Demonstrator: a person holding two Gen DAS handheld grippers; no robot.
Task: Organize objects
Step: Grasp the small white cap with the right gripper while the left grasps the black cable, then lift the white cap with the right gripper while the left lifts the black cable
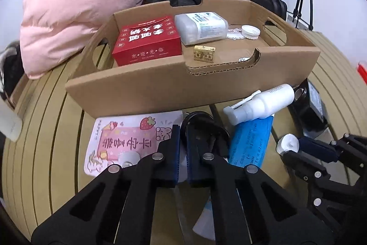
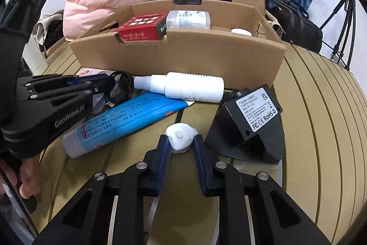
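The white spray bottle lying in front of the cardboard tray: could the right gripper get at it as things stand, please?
Probably not yet: the right gripper has its fingers closed on a small white cap. Otherwise the white spray bottle lies uncovered just ahead, atop the blue tube.

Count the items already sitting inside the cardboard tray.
5, possibly more hidden behind the brown cardboard tray wall: red printed box at left, clear plastic bottle beside it, small gold block in front, white ridged cap at right, white sticker beneath it.
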